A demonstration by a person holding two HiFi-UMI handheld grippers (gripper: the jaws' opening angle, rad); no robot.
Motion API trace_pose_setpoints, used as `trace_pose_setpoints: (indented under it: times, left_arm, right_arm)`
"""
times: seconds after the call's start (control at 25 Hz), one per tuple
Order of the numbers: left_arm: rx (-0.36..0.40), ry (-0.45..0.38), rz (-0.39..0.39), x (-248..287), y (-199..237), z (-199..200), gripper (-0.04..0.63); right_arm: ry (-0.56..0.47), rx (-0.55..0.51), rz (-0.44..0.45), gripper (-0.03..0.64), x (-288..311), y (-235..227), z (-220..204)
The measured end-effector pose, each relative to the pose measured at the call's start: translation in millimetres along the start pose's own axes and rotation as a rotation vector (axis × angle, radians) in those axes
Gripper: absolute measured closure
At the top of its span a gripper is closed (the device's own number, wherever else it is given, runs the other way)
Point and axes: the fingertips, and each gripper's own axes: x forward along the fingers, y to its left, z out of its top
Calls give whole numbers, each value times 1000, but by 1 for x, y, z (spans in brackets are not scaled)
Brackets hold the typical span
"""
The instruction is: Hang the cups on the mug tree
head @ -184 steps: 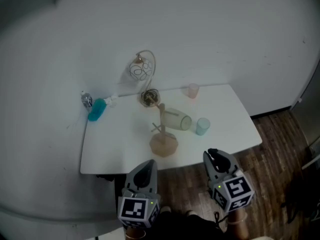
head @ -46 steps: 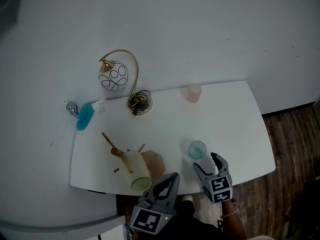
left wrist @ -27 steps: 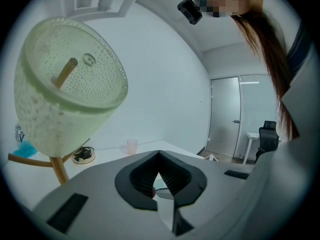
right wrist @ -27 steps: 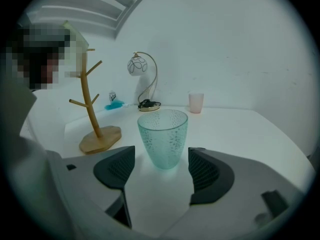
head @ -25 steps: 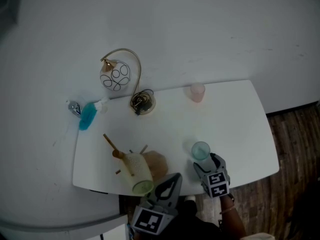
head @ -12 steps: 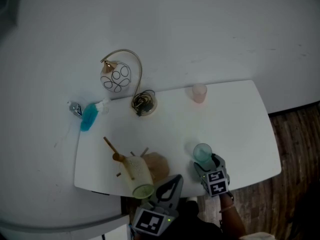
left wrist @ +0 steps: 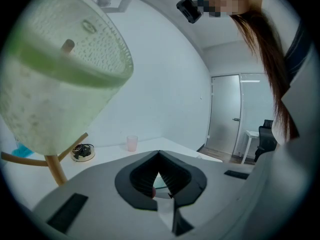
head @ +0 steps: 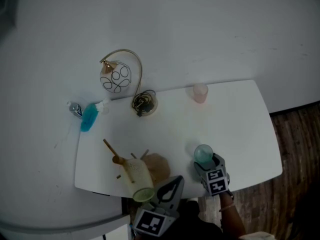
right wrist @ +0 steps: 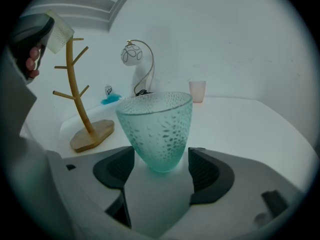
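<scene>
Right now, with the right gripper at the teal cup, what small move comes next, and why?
Probably close the right gripper on the teal cup. It stands upright on the table between the jaws, which are apart with a gap each side, so nothing grips it yet; it needs gripping before lifting to the mug tree.

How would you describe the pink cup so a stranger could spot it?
On the white table, look to the far edge by the wall, right of the gold lamp. The pink cup stands alone; the teal cup sits between the jaws of the right gripper and the green cup hangs on the mug tree.
</scene>
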Motion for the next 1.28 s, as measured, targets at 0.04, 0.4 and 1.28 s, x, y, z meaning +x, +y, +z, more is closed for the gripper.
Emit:
trace_pose_setpoints:
  times: [0.04,0.4,1.28]
  left_arm:
    - [0,0,-1,0,0,0,595]
    - [-5,9,-2,2,2,-3,595]
    - [-8,6,-11,-4,-2,-2,595]
  right_arm:
    - [3,-1,0,272,1,0,0]
    - [41,-5,-23,265,7,-2,-4]
    - [73,-81,-25,319,6,6,-9]
